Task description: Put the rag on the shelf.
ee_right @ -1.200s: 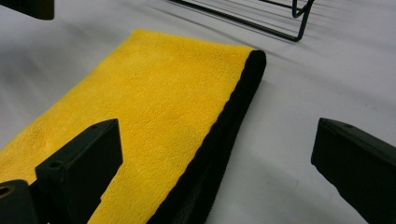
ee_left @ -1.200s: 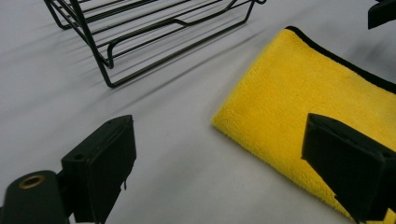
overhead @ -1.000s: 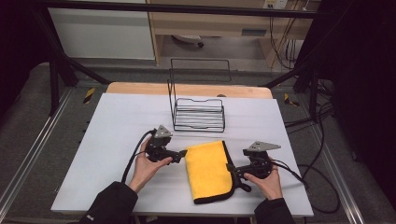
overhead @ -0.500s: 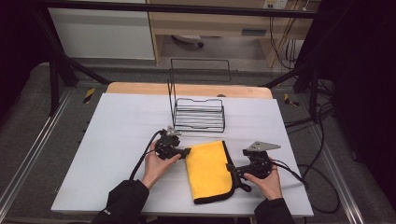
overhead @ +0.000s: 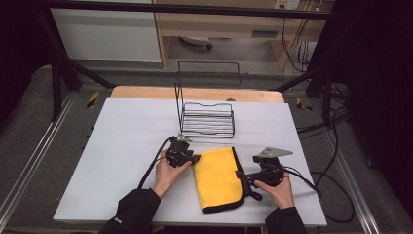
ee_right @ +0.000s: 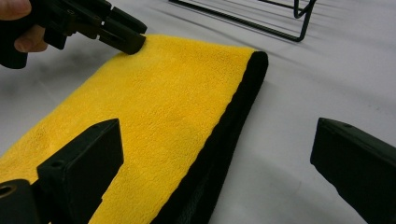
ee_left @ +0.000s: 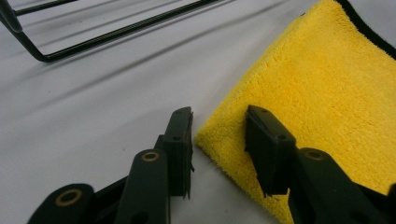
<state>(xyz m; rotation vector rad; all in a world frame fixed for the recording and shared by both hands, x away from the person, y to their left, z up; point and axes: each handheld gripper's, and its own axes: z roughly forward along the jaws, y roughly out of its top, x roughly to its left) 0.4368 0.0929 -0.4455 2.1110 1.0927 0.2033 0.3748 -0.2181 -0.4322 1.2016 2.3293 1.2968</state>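
We saw one black wire rack point(overhead: 207, 119) near the middle of the high view, standing on the white table point(overhead: 122, 146), and nothing lay inside it. We counted one yellow cloth point(overhead: 217, 176) with a black border, folded flat in the lower middle of the frame, just below the rack and apart from it. There were two grippers, one in each hand. The left gripper point(ee_left: 218, 135) sat at the cloth's upper left corner, its jaws a little apart with that corner lying between them, not yet pinched. The right gripper point(ee_right: 217, 158) was at the cloth's right edge with its jaws wide apart, one over the yellow pile, the other over bare table, the black border between them. It held nothing.
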